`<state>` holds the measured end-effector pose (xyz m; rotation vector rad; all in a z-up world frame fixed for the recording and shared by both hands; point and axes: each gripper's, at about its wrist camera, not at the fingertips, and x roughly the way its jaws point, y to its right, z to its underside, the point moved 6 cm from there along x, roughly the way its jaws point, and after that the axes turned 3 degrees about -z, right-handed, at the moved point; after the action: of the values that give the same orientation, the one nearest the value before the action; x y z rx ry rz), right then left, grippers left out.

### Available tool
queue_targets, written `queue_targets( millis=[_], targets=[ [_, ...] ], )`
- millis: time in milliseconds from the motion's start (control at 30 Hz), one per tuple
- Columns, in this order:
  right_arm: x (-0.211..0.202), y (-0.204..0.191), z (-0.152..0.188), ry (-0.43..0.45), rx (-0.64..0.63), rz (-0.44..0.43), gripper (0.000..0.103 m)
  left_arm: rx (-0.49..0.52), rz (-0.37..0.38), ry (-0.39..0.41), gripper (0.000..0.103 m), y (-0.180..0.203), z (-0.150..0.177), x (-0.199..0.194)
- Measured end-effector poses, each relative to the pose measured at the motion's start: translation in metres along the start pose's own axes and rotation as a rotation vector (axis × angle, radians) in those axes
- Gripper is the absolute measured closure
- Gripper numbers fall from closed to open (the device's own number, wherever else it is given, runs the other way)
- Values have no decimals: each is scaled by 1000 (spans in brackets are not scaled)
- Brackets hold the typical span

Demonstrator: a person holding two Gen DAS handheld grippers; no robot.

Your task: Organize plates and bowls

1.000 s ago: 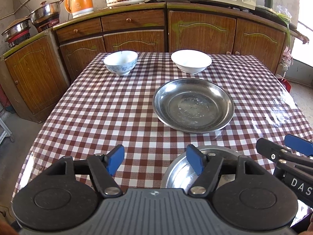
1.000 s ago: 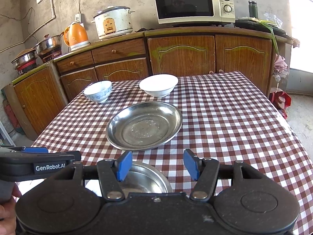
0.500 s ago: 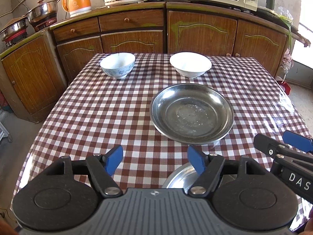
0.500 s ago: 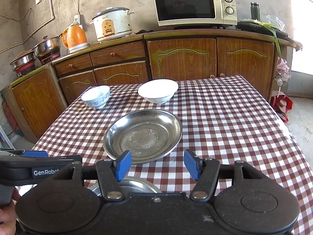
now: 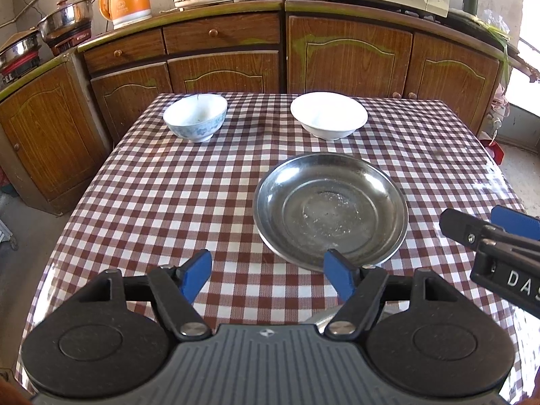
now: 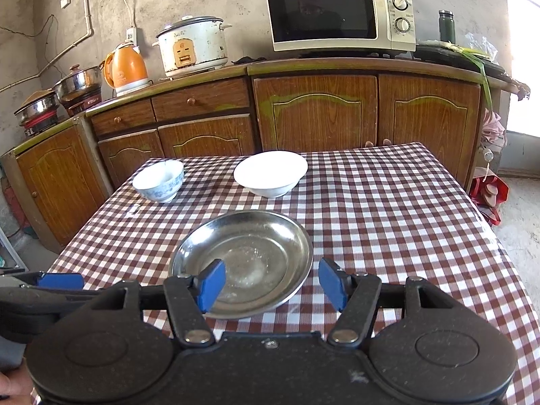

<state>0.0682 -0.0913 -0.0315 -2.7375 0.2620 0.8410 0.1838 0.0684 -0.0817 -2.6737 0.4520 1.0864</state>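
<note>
A large steel plate (image 5: 330, 207) (image 6: 249, 256) lies mid-table on the checked cloth. A blue-patterned bowl (image 5: 195, 117) (image 6: 159, 179) stands at the far left and a white bowl (image 5: 329, 114) (image 6: 270, 172) at the far right. A second steel plate's rim (image 5: 325, 319) barely shows under my left gripper. My left gripper (image 5: 268, 275) is open and empty above the table's near edge. My right gripper (image 6: 271, 281) is open and empty, just short of the large plate's near rim; it also shows in the left wrist view (image 5: 486, 226).
The table (image 5: 152, 202) has a red-and-white checked cloth. Wooden cabinets (image 6: 317, 111) stand behind it, bearing a microwave (image 6: 337, 13), a rice cooker (image 6: 192, 45), an orange kettle (image 6: 125, 67) and pots (image 6: 79, 84). A red bag (image 6: 489, 192) lies on the floor at the right.
Both grippers have pulled back and risen. The near steel plate has slid almost out of sight beneath them. Nothing on the table has moved.
</note>
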Motion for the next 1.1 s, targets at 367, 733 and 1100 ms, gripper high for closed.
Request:
queue_targets(
  millis=[367,733,1100],
  targets=[
    [20,9,-25,11,-12,9,28,8,-13,20,27,1,-29,15],
    [45,19,-48,20,-15,20,28,5,-14,34,24,4,-56,34],
    [73,27,-65,22,-27,29,27,8,-16,43,22,9,-87,55]
  ],
)
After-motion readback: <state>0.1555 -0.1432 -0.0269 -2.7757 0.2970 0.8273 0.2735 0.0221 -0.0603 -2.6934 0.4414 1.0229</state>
